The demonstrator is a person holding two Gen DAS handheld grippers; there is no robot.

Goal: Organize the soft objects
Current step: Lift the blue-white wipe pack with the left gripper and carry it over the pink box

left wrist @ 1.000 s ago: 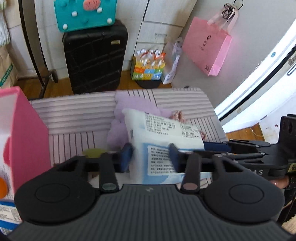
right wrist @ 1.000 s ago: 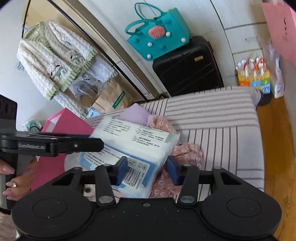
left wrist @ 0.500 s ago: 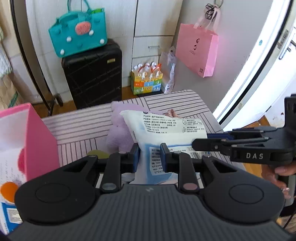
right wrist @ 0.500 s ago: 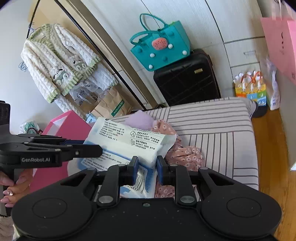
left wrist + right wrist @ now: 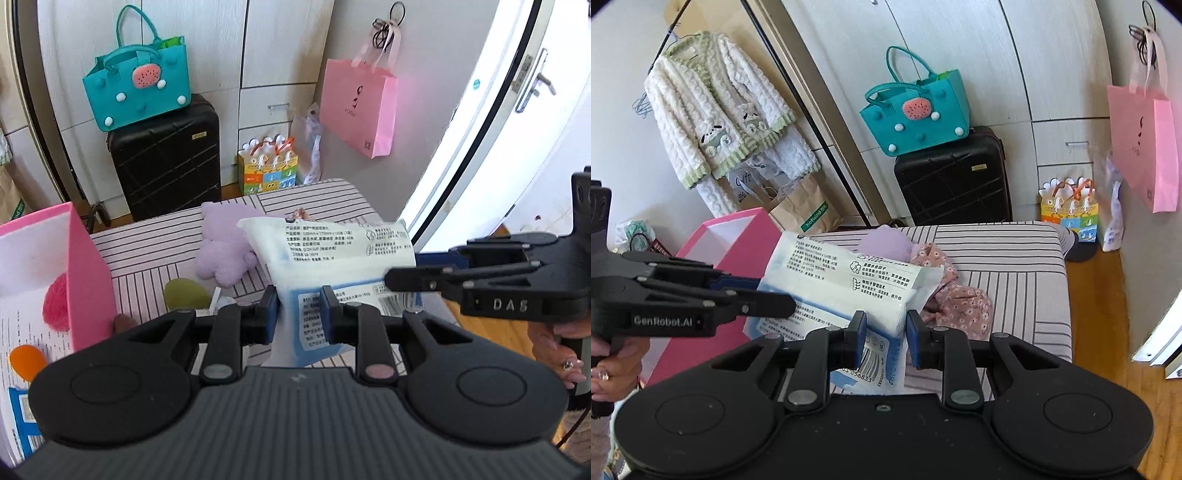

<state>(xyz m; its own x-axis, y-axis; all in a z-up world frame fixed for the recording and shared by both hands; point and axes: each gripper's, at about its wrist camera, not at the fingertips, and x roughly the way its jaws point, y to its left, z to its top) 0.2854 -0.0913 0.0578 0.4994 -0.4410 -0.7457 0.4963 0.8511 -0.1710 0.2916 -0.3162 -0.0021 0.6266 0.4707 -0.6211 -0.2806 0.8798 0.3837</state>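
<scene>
Both the left gripper (image 5: 298,309) and the right gripper (image 5: 882,338) squeeze one soft white pack (image 5: 332,254) and hold it up over the striped surface (image 5: 1004,258), so next it probably needs carrying left into the pink box (image 5: 738,240).

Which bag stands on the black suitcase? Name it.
The teal handbag with the watermelon patch sits atop it; the pink paper bag hangs on the wall.
</scene>
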